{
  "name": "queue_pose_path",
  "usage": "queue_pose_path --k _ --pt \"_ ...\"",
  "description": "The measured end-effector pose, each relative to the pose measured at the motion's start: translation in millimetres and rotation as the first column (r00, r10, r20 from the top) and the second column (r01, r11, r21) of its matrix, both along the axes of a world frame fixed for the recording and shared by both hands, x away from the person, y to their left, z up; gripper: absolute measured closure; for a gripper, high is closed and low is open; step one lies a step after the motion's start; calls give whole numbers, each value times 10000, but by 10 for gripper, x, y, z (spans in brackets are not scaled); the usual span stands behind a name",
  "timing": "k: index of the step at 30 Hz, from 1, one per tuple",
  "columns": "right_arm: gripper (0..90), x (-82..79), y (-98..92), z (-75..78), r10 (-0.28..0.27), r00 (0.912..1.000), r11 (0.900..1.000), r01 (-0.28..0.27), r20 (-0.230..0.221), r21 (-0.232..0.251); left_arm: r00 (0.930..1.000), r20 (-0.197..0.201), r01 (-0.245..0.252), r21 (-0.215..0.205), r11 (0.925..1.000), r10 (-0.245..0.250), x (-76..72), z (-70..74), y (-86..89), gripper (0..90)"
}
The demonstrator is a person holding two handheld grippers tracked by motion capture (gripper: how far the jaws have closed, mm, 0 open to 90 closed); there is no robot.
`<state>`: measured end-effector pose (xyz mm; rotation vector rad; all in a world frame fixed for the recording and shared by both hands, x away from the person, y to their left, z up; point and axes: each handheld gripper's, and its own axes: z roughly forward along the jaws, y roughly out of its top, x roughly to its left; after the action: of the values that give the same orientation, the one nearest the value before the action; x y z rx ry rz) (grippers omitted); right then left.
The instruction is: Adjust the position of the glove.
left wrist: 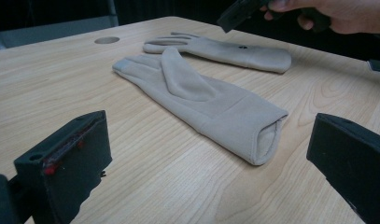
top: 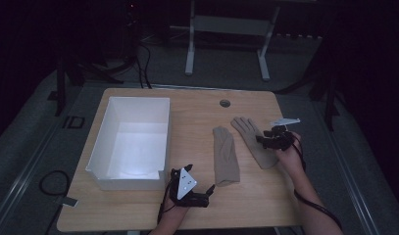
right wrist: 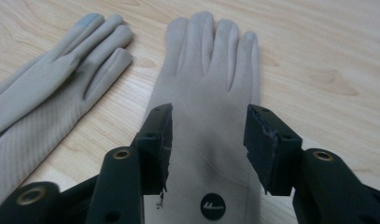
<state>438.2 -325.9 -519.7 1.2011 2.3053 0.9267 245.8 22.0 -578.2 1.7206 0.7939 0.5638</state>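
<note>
Hovering over the right glove (right wrist: 208,116), jaws parted, the right hand-held gripper (right wrist: 208,144) needed to descend squarely before pinching.

Bare table (top: 197,110) around both gloves, white box (top: 133,142) walling the left side, far edge open.

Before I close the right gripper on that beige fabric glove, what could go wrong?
The right gripper hangs open over the right-hand beige fabric glove, jaws straddling its flat palm, so they may slide off or only bunch the cloth. The second beige glove lies close beside it and could get dragged. The white rectangular bin sits across the wooden table, so a loose pinch might drop on the way.
</note>
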Motion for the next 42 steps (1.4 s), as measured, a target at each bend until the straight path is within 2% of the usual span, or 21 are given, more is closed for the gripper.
queue_pose_path --k 5,7,8,9,10,11,14,17,20,25,27,31,35,36,37,38,39,42 --pt "555 114 30 -110 -23 9993 10000 22 -374 -12 10000 9 3 4 10000 -3 -1 0 0 0" --pt "559 134 38 -130 -66 9986 9999 74 -525 147 10000 0 0 7 10000 0 0 0 0 0" --pt "562 152 53 -152 -220 9980 9996 229 -596 136 10000 11 6 3 10000 -6 0 0 0 0" --pt "573 185 103 -224 -337 9972 9992 322 -669 -226 10000 6 17 -5 10000 -17 0 0 0 0" --pt "573 195 126 -271 -237 9970 9991 211 -743 -364 10000 15 18 0 10000 -18 -1 0 -1 0" --pt "581 187 137 -291 -217 9982 9993 198 -558 -332 10000 28 24 13 10000 -24 -3 0 -2 0" --pt "620 184 133 -297 -297 9980 9995 289 -553 -154 10000 41 28 41 10000 -28 -4 1 -2 0" --pt "768 174 139 -288 -469 9967 9989 466 -665 -50 10000 15 15 2 10000 -15 -2 0 -1 0" --pt "822 155 177 -267 -852 9942 9964 849 -656 -62 10000 18 5 18 10000 -5 -2 0 -2 0" --pt "828 58 245 -114 -1323 9902 9906 1337 -448 301 10000 -2 0 -21 10000 -1 0 0 0 0" --pt "828 -7 264 1 -1431 9895 9888 1438 -180 407 10000 10 7 -11 10000 -7 -1 0 0 0" --pt "828 -150 253 253 -1839 9827 9805 1820 200 738 10000 19 6 -1 10000 -6 -1 0 0 0" --pt "828 -321 194 447 -2439 9683 9676 2392 537 803 10000 38 7 21 10000 -7 -3 0 -2 0" --pt "828 -367 158 493 -2643 9624 9623 2588 625 839 10000 41 9 30 10000 -9 -4 0 -2 0" --pt "828 -367 158 493 -2643 9624 9623 2588 625 839 10000 41 9 30 10000 -9 -4 0 -2 0" --pt "828 -448 76 553 -3013 9514 9501 2940 632 1041 10000 42 9 30 10000 -10 -4 0 -2 0" --pt "828 -466 58 561 -3065 9499 9479 2987 612 1103 10000 42 9 30 10000 -10 -4 0 -2 0" --pt "828 -581 -34 557 -3424 9375 9367 3355 615 1006 10000 32 8 19 10000 -8 -3 0 -2 0"
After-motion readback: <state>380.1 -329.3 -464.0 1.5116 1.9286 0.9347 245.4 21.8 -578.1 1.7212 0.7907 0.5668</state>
